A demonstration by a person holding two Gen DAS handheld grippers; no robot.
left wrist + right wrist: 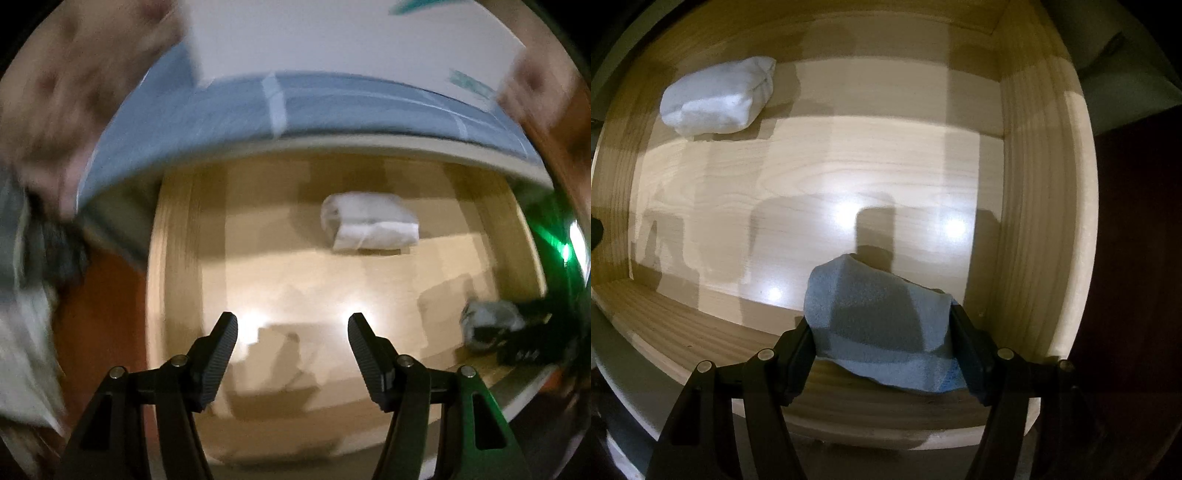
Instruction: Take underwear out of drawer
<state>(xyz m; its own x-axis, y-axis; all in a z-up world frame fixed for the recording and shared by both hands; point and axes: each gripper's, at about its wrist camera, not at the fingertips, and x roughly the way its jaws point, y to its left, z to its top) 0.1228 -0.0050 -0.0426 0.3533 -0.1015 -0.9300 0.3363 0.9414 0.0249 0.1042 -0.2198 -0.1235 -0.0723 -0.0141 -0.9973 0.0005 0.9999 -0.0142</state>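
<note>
The open wooden drawer point(177, 258) fills both views. A folded white underwear point(369, 221) lies near the drawer's back; it also shows in the right wrist view point(716, 101) at the far left. My left gripper point(291, 332) is open and empty above the drawer's front part. My right gripper point(881, 332) is shut on a folded light-blue underwear point(879, 314) and holds it over the drawer's front right corner. The same bundle and the right gripper show blurred at the right in the left wrist view point(491, 325).
A blue-grey surface with pale tape strips point(295, 107) lies beyond the drawer's back edge, with a white sheet point(332, 37) above it. Blurred cloth point(22, 288) hangs at the far left. The drawer's right wall point(1041, 221) stands close to my right gripper.
</note>
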